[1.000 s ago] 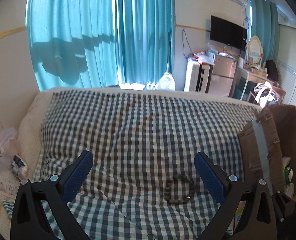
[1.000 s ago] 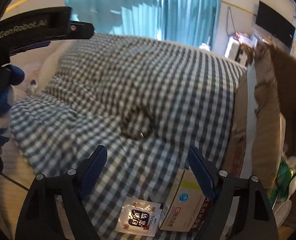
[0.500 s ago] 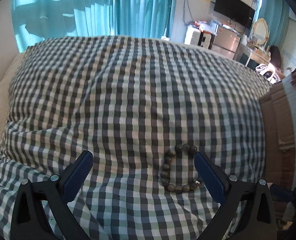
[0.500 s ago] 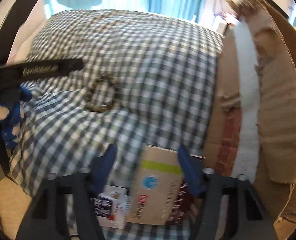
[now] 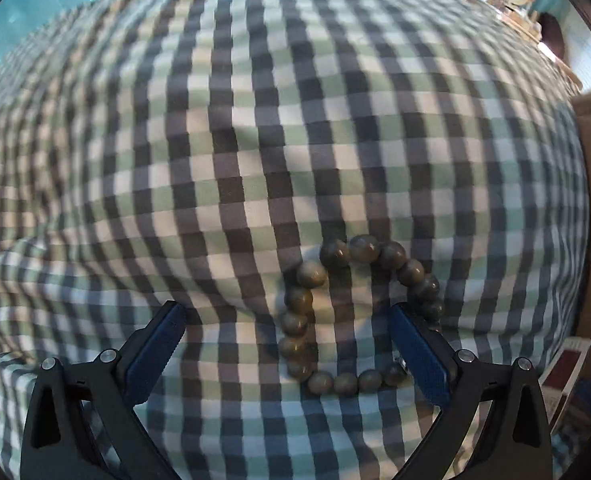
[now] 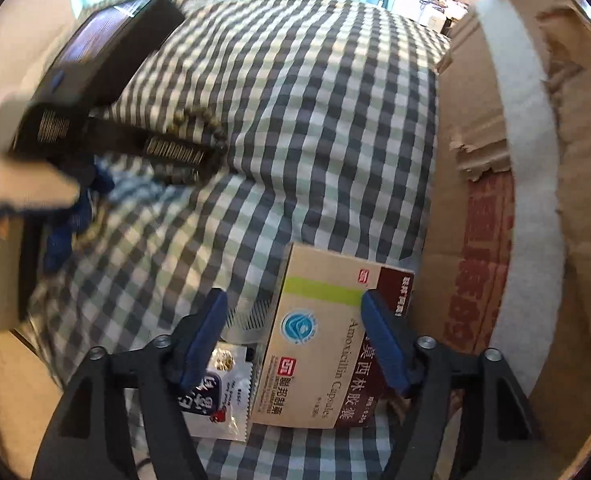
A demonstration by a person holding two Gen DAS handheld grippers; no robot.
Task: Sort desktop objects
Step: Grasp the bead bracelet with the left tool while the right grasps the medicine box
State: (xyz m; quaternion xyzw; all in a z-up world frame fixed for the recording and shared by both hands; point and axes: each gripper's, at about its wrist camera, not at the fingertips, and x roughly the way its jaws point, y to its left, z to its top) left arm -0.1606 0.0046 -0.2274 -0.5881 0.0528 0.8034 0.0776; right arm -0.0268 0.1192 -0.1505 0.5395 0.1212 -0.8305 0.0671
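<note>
A bracelet (image 5: pixel 347 316) of grey-green beads lies on the checked cloth (image 5: pixel 255 140). My left gripper (image 5: pixel 284 309) hangs open close above it. Its right finger (image 5: pixel 415 352) covers the ring's right side and its left finger rests on bare cloth. In the right wrist view a beige and dark red medicine box (image 6: pixel 319 320) lies at the cloth's near edge. My right gripper (image 6: pixel 294 297) is just over the box with its jaws opening, and the pads do not press on it. The left gripper (image 6: pixel 107 80) and the bracelet (image 6: pixel 199 120) also show there.
A big cardboard box (image 6: pixel 535 160) stands along the right side of the cloth. A white and black sachet (image 6: pixel 219 396) and a grey ridged item (image 6: pixel 251 320) lie beside the medicine box. A person's hand with a blue glove (image 6: pixel 23 184) holds the left gripper.
My left gripper has dropped and tilted down until the bracelet sits between its fingers. My right gripper has sunk over the medicine box; its jaws narrowed, then widened again.
</note>
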